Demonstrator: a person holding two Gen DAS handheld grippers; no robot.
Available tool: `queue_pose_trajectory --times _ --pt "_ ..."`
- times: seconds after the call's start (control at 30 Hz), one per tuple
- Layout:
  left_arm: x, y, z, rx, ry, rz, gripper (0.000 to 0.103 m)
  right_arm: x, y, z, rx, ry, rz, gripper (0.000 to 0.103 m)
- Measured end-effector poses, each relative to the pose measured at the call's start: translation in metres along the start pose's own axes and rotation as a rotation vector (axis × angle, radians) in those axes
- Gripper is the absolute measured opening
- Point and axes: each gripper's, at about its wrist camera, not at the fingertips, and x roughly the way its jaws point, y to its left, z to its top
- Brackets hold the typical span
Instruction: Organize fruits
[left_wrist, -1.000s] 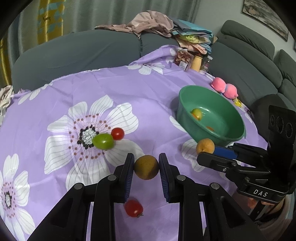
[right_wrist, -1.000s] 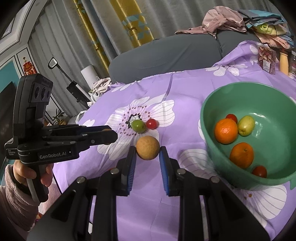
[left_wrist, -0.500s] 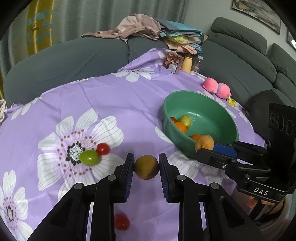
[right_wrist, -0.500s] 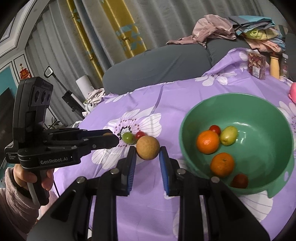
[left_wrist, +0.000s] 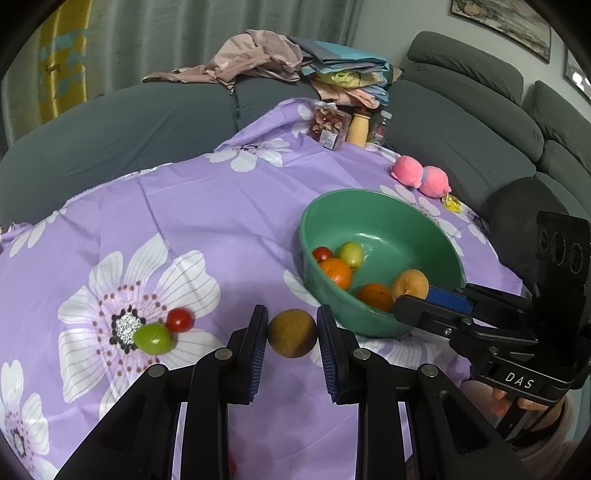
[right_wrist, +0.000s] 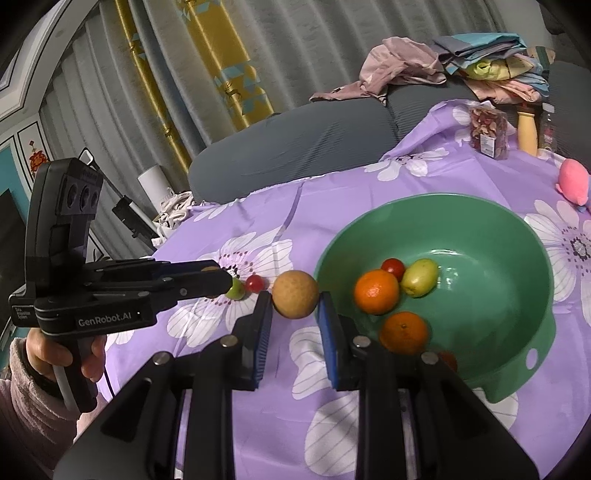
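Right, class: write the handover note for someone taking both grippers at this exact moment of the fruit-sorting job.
Left gripper: jaws shut on a round brownish fruit, above the purple floral cloth.
Right gripper: jaws shut on a round tan fruit, close to the green plastic bowl.
Done: two oranges, a yellow-green fruit and small red tomatoes are in the bowl.
Left: drop both held fruits in, then collect the green fruit and red tomato from the cloth.

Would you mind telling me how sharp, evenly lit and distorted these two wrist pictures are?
Left wrist view: dim indoor light, dark corners, sofa lines bowed by the fisheye; green bowl sharp, faint glare inside. Right wrist view: same bowing in the curtains, a small highlight on the bowl's floor, the brown fruit crisp, soft shadows on the purple cloth.
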Motion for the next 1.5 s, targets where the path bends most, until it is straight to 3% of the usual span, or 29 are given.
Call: queue_pose_trajectory --times 1.0,1.5 --pt "0.046 -0.035 0.031 0.068 0.034 -0.075 0.027 -0.009 -0.035 0.003 0.036 -0.022 -0.111 0.026" --pt "0.079 -0.056 0.032 0.124 0.095 -0.083 0.027 -0.008 -0.045 0.001 0.031 -0.004 -0.176 0.027"
